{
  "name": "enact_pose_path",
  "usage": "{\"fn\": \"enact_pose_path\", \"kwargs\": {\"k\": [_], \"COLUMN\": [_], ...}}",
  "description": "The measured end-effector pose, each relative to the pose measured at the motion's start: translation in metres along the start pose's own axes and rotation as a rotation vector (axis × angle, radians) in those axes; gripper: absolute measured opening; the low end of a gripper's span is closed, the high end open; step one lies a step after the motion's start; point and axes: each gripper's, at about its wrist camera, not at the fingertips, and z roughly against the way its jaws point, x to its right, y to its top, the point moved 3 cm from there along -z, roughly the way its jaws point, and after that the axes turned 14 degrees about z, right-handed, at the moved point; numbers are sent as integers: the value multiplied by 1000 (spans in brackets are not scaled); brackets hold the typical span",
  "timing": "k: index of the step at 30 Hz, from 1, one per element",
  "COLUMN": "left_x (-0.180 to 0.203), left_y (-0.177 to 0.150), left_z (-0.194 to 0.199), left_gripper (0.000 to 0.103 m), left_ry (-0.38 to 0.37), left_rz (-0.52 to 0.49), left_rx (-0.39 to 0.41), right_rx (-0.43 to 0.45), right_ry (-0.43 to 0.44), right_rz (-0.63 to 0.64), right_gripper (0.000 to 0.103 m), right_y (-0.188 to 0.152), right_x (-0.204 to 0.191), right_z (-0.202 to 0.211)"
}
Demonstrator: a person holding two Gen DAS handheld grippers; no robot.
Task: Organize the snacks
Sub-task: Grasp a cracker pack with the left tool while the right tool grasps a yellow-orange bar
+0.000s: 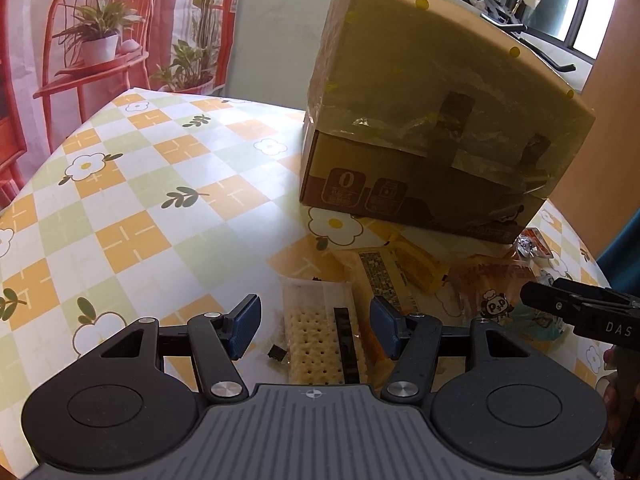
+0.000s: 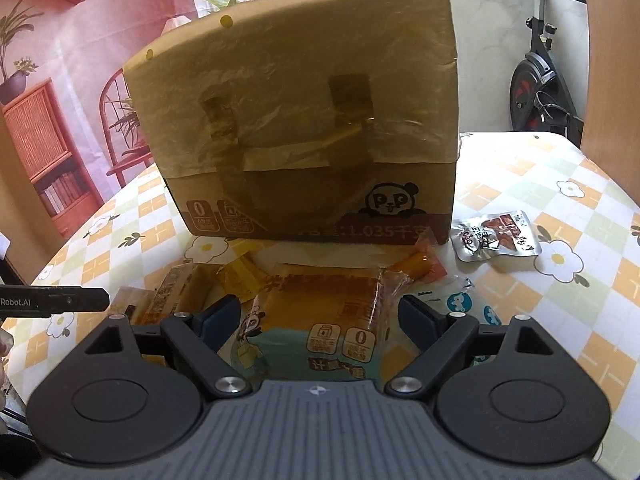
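Observation:
A tape-wrapped cardboard box (image 1: 420, 120) (image 2: 304, 120) stands on the checked tablecloth, with a heap of snack packets in front of it. My left gripper (image 1: 316, 320) is open low over the heap. A clear cracker packet (image 1: 320, 344) lies between its blue pads, and the left pad stands clear of it. My right gripper (image 2: 318, 312) is open wide, straddling a panda-printed bread packet (image 2: 320, 316) that rests on the table. Yellow and orange packets (image 1: 416, 264) (image 2: 420, 264) lie close to the box. Each view catches one finger of the other gripper at its edge.
A silver pouch (image 2: 494, 236) lies alone right of the box. The flowered tablecloth (image 1: 140, 200) stretches bare to the left. An exercise bike (image 2: 536, 92) stands beyond the table's right side, and a printed backdrop (image 1: 100, 40) hangs behind on the left.

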Motion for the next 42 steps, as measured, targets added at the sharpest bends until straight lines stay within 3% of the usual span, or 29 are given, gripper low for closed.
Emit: {"fn": "enact_pose_path", "kwargs": {"k": [13,26,31,42], "left_x": [-1,-3,-2,-20], "left_y": [-16,-15,-17,-11], "left_z": [-17,-21,-24,-20], "left_gripper": [62,59,58,58], "left_ry": [43,6,-7,7], "left_rz": [-11,-15,-34,40], "left_rx": [-71,-87,-96,-74], "right_rx": [24,-15,-38,-107], "right_ry": [16,60,115,241], "right_rz": [40,98,115,178], "right_gripper": [87,67,61,51], "right_y": [20,27,33,37], "right_x": [-19,-42,-51,-90], "right_z": [-3,-17,-31,-64]}}
